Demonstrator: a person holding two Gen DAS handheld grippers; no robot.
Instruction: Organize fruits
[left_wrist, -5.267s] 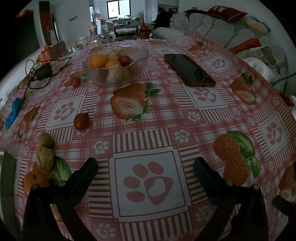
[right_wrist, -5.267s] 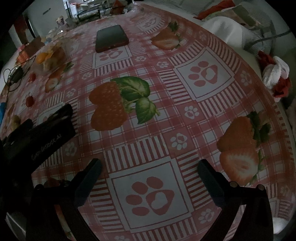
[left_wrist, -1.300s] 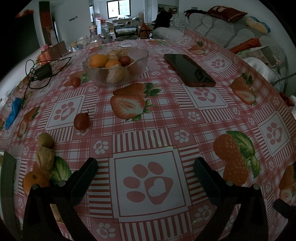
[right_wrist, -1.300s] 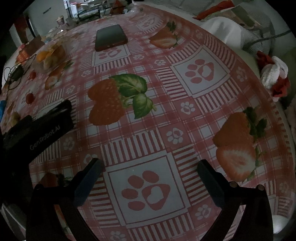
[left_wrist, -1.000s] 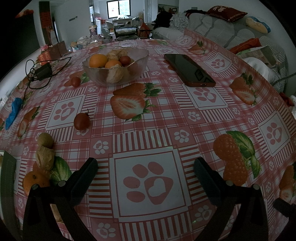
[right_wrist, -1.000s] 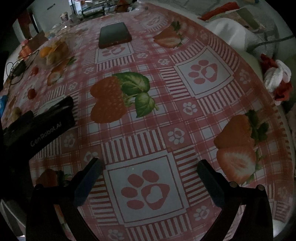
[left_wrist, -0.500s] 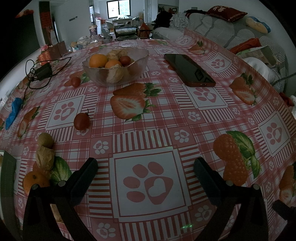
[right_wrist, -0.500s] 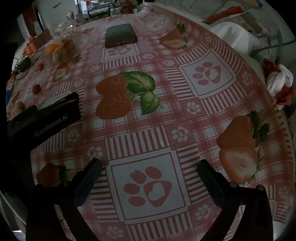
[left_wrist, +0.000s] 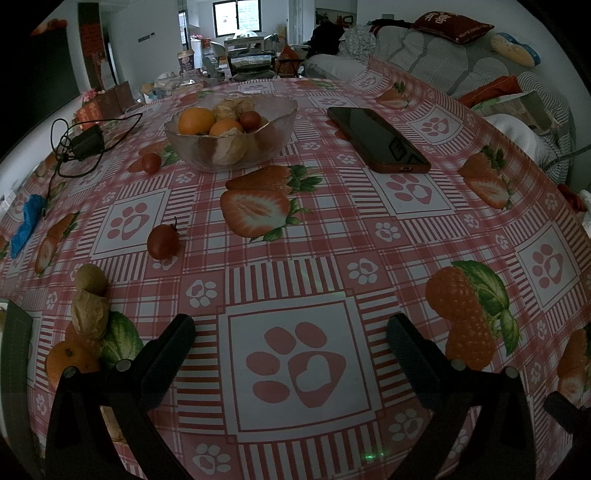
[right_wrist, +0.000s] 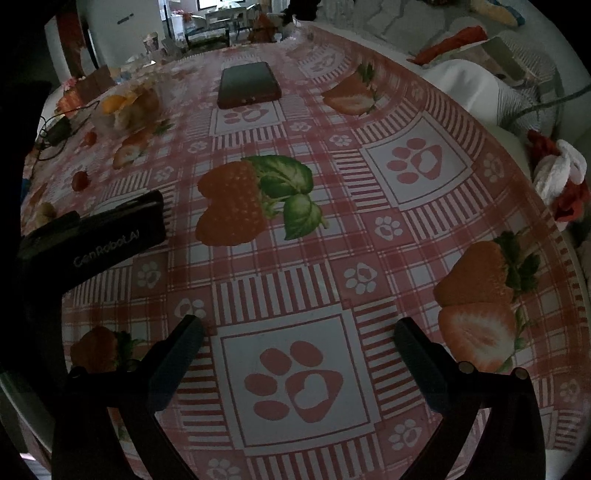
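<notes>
- My left claw (left_wrist: 290, 343) hangs low over the tablecloth (left_wrist: 332, 236), its two fingers spread wide apart with nothing between them, only a printed paw square below.
- My right claw (right_wrist: 297, 345) is the same: fingers wide apart, empty, above another paw square.
- The glass bowl (left_wrist: 231, 127) sits far across the table, ahead and a little left of my left claw. It holds two oranges (left_wrist: 196, 120), a small red tomato (left_wrist: 250, 118) and some papery husked fruits (left_wrist: 227, 152).
- A second small tomato (left_wrist: 151, 163) lies on the cloth just left of the bowl.
- A third tomato with a stem (left_wrist: 162, 242) lies alone on the cloth, between the bowl and my left claw, off to the left.
- Close to my left finger, at the table's left edge, a loose group lies together: a round yellowish fruit (left_wrist: 91, 278), a husked fruit (left_wrist: 89, 315) touching it, and an orange (left_wrist: 70, 360) nearest me.
- A phone (left_wrist: 378, 138) lies flat to the right of the bowl, well apart from it.
- A black charger with its cable (left_wrist: 86, 142) rests left of the bowl.
- In the right wrist view the body of my left claw shows at the left side, and the bowl is blurred in the far left corner.
</notes>
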